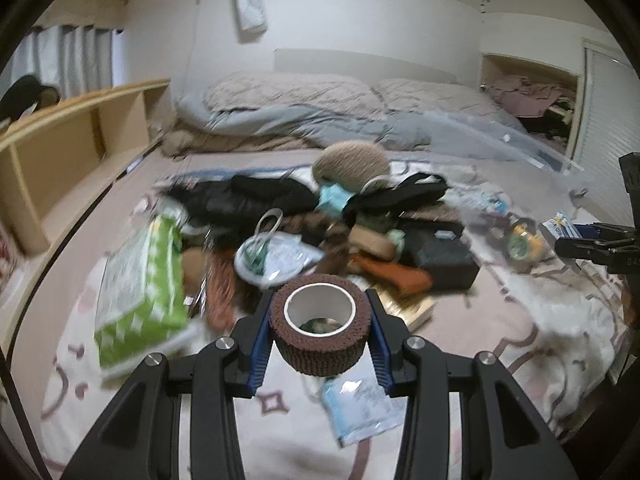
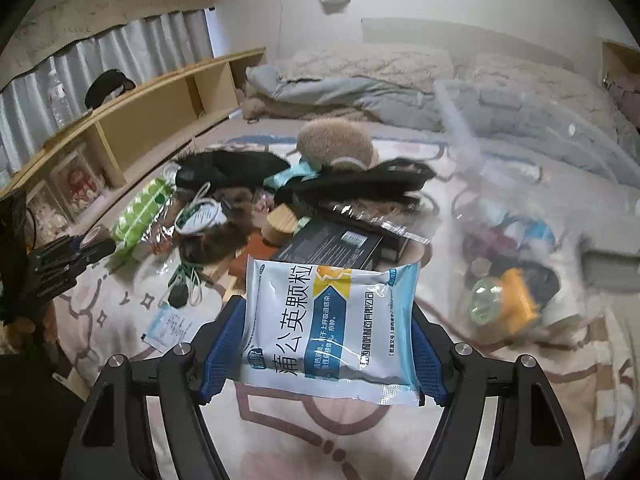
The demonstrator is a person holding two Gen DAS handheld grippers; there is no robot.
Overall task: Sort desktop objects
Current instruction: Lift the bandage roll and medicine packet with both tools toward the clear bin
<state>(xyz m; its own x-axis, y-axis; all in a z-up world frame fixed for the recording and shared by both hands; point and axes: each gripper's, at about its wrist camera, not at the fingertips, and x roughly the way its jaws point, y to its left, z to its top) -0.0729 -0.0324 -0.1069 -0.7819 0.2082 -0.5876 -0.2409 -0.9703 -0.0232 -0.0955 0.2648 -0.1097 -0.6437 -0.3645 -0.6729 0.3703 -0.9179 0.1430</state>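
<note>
Both hands were loaded: the left gripper (image 1: pixel 320 334) had its jaws clamped on the brown tape roll (image 1: pixel 319 326), the right gripper (image 2: pixel 328 328) pinched the blue sachet (image 2: pixel 330 324), both above the bed (image 1: pixel 520 340). Best carried level, released low into separate groups.

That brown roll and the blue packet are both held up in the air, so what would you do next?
Probably carry one to its sorted spot: the left gripper already clamps the brown roll, the right gripper the blue packet, both lifted clear of the pile.
</note>
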